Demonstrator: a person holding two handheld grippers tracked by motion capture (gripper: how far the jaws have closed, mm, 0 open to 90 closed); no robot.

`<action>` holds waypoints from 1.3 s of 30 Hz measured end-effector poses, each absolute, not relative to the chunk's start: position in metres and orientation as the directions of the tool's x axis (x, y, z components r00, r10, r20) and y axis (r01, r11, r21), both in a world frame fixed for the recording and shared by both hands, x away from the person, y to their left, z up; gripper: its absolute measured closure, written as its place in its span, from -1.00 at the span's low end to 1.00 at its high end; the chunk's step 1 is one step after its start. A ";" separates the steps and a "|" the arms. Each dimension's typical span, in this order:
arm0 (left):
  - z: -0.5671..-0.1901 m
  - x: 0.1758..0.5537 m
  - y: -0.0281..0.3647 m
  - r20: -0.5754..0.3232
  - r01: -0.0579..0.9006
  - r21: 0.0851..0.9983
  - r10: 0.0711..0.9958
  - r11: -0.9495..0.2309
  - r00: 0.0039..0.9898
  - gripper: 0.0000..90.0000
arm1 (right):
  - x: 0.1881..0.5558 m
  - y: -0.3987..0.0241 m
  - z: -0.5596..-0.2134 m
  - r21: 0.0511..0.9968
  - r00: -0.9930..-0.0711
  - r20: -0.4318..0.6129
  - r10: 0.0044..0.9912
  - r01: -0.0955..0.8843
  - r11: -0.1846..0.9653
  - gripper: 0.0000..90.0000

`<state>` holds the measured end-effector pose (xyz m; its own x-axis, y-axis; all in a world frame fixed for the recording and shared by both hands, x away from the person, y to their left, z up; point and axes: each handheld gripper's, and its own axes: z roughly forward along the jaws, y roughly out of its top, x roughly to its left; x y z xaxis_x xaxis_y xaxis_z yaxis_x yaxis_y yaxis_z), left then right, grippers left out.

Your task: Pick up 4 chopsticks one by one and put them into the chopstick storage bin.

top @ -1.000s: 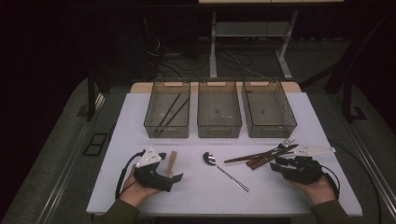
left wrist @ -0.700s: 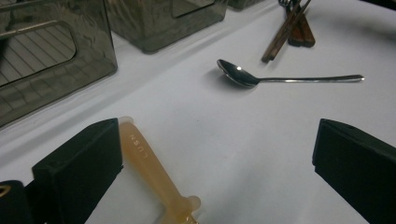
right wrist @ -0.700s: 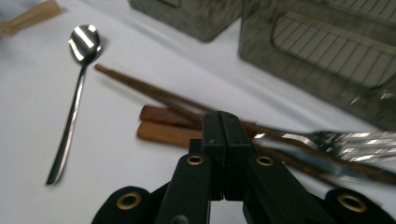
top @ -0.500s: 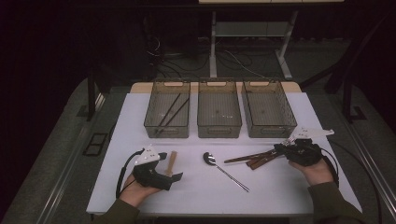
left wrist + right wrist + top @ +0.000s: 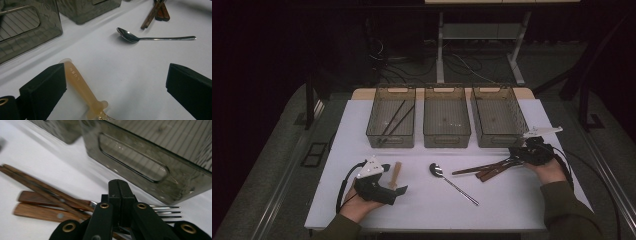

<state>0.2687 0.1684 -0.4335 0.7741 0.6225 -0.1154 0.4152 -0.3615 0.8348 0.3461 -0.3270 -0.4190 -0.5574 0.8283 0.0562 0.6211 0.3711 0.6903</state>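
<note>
Records right gripper (image 5: 516, 155) moved up from lower right to the wooden-handled cutlery (image 5: 489, 169) at centre right, jaws just closed flush with nothing seen between them, left gripper (image 5: 396, 188) gaping beside the amber handle (image 5: 80, 85), so pickup unconfirmed

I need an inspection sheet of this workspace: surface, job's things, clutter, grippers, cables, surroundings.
Surface: white table.
Job's things: three bins; chopsticks in the left bin; wooden-handled cutlery, spoon, amber-handled utensil on the table.
Clutter: nothing seen.
Grippers: left hand-held gripper open, one jaw beside the amber-handled utensil; right hand-held gripper shut, over the wooden-handled cutlery; a grip cannot be told.
Cables: gripper cable; floor cables.
Surroundings: dark floor, desk frame.
</note>
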 end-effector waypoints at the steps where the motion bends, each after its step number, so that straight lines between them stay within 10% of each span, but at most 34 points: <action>1: -0.433 0.269 0.169 -0.114 0.416 0.834 0.624 -0.363 0.773 -0.96 | 0.348 -0.328 -0.420 0.685 -0.556 0.053 0.830 0.625 0.374 0.97; 39: -0.432 0.268 0.170 -0.121 0.414 0.835 0.613 -0.363 0.781 -0.96 | 0.346 -0.332 -0.436 0.587 -0.589 0.104 0.802 0.687 0.428 0.97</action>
<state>0.2683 0.1698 -0.4320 0.7810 0.6127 -0.1210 0.4140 -0.3628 0.8349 0.3464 -0.3321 -0.4363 -0.5886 0.8018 0.1037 0.6867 0.4281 0.5875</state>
